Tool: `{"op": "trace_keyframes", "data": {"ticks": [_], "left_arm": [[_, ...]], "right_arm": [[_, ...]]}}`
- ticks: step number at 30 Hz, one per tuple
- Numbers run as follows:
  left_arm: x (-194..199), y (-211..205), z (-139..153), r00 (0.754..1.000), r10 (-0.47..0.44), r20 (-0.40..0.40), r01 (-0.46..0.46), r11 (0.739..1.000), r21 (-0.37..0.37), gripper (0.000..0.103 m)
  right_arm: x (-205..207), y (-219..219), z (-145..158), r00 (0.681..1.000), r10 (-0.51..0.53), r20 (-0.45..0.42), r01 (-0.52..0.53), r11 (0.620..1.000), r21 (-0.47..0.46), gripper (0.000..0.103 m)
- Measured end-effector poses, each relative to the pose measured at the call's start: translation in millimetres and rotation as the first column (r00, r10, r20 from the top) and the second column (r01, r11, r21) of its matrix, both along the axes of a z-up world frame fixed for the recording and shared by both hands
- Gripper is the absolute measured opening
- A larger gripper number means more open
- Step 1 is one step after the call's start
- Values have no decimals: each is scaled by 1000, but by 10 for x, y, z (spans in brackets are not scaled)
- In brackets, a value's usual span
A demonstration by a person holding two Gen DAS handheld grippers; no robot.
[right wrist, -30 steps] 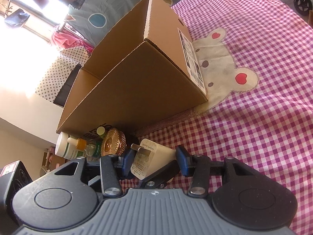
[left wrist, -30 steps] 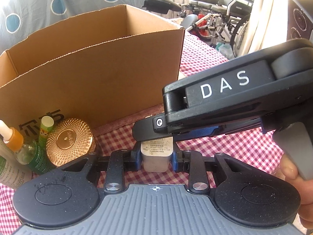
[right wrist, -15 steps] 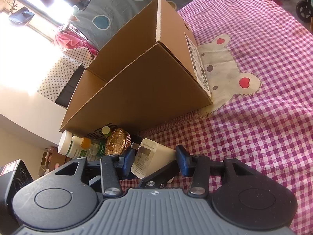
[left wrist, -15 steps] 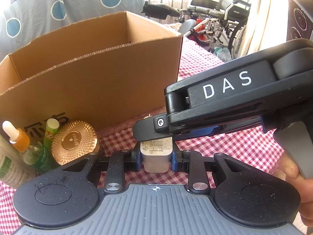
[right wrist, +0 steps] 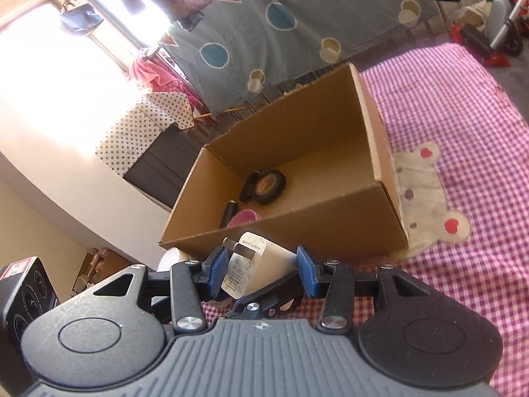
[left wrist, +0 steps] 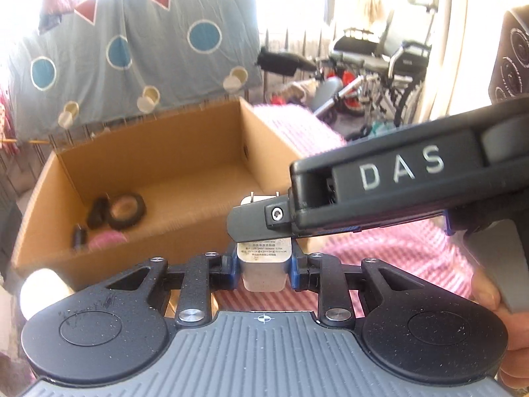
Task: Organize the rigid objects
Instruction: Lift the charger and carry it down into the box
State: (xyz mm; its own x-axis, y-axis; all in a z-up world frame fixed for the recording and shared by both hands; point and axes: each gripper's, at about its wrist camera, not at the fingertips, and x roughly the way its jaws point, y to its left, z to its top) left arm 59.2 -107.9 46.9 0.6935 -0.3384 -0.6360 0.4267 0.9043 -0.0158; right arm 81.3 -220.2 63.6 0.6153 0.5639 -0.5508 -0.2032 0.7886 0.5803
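A white charger plug (left wrist: pixel 264 264) with two metal prongs hangs above the table in front of the cardboard box (left wrist: pixel 211 211). My left gripper (left wrist: pixel 264 266) is shut on its sides. My right gripper (right wrist: pixel 261 273) comes in from the right and is shut on the same charger plug (right wrist: pixel 254 264), blue pads (right wrist: pixel 305 276) on its prong face and back end. The open cardboard box (right wrist: pixel 297 228) holds a black tape roll (right wrist: pixel 266 185), a pink thing (right wrist: pixel 243 218) and a small black item (right wrist: pixel 228 213). The tape roll (left wrist: pixel 127 210) lies at the box's left.
A white bottle cap (left wrist: pixel 43 289) pokes up left of the box's front corner. The pink checked tablecloth (right wrist: pixel 463 132) stretches right of the box. A person's hand (left wrist: pixel 486 297) holds the right gripper's handle. A black speaker (right wrist: pixel 29 294) and a wheelchair (left wrist: pixel 380 63) stand beyond.
Both grippers have risen together with the charger between them. The box's inside has come into view, and the bottles and gold lid have dropped below the frame.
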Motion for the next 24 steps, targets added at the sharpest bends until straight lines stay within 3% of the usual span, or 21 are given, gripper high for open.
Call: {"op": "trace_keyframes", "data": {"ticks": [5, 10, 15, 24], "left_arm": [[363, 80, 314, 999, 32, -12, -32, 999, -27, 26], [880, 137, 403, 995, 70, -71, -71, 997, -20, 26], [1508, 141, 233, 973, 121, -197, -120, 993, 13, 26], [2263, 173, -279, 901, 229, -367, -214, 973, 80, 26]], "right_arm": [[358, 154, 343, 998, 47, 47, -45, 998, -36, 49], [902, 307, 424, 995, 92, 30, -91, 995, -43, 49], [1575, 401, 194, 990, 122, -63, -123, 992, -6, 49], [2479, 459, -421, 961, 160, -224, -158, 987, 28, 49]]}}
